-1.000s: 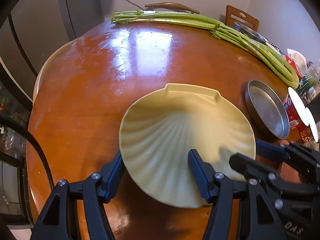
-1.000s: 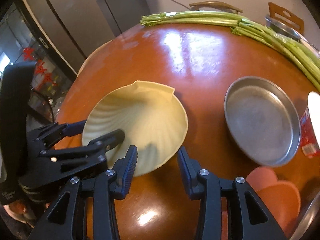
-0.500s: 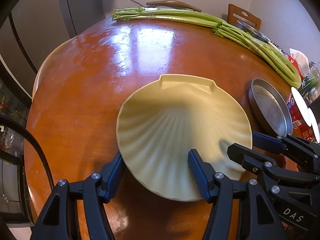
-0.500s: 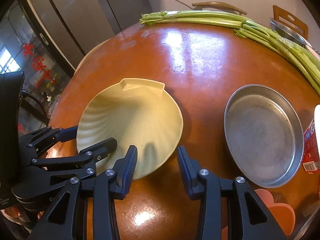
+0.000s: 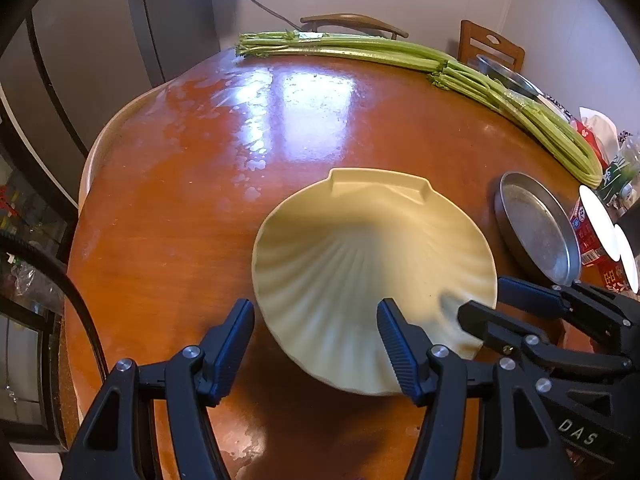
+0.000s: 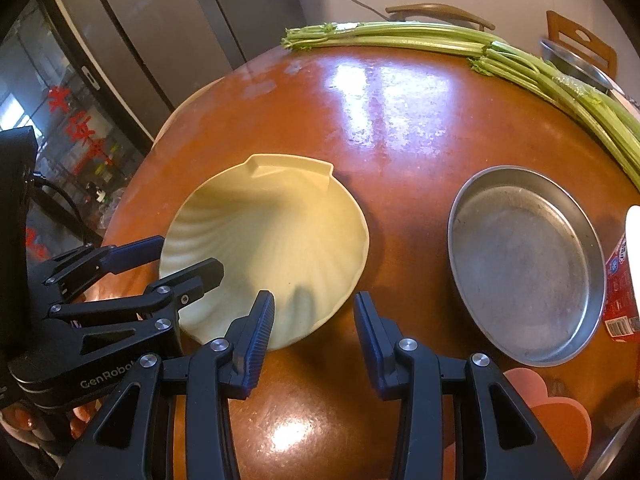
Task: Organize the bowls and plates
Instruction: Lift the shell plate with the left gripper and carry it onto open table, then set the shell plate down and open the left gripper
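Low in both frames, the left gripper [image 5: 316, 340] and right gripper [image 6: 314, 320] show released jaws, gripping nothing, at the near rim of the shell plate [image 5: 372, 272] mid-frame on the glossy brown surface [image 5: 180, 208]. A metal pan [image 6: 524, 264] sits right; celery [image 5: 400, 54] lines the far edge, fridge [image 6: 160, 32] upper left.
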`<state>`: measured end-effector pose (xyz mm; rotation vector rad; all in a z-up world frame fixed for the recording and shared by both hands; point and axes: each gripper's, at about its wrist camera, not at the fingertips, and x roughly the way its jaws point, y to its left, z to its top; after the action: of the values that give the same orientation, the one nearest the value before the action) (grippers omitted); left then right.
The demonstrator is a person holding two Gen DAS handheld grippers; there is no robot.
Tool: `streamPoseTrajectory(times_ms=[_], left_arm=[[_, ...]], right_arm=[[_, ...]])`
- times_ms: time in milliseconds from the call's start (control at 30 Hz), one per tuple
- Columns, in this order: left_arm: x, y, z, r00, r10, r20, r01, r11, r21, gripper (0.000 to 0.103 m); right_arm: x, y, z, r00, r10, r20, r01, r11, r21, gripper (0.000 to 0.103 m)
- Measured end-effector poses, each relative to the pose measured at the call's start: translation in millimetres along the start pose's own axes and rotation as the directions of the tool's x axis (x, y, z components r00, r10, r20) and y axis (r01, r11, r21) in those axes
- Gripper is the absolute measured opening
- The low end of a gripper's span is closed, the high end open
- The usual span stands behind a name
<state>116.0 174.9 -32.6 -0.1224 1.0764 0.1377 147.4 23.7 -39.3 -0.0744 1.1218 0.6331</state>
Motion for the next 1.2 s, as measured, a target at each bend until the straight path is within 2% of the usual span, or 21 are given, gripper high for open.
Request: streamPoseTrajectory(times_ms=[300,633,1000,1200], left_arm=[[-16,-2,-2,0.999,0.023,0.042,-0.022,1.000,-0.005,0.064],[-42,-17,-7,0.996,0.013,0.087,-0.014,1.000,0.017,0.064],[-66,-46,-18,0.993,0.008,0.117,-0.014,0.999,0.048,0.064],[-75,-73,-32,0.993,-0.011,0.121,0.002,0.997,0.080,0.065]], right_arm=[[-16,0,-3,0.999,-0.002,0.032,0.002,1.000,-0.014,0.044],[-37,2,-10,0.998,0.001,0.066,0.002,0.999,-0.045,0.044],[-76,-22,-23,0.991,-0.017,0.135,0.021,0.999,-0.026,0.044],[-92,-35,-40,0.990,-0.021,0.142,0.026,0.999,-0.030,0.045]])
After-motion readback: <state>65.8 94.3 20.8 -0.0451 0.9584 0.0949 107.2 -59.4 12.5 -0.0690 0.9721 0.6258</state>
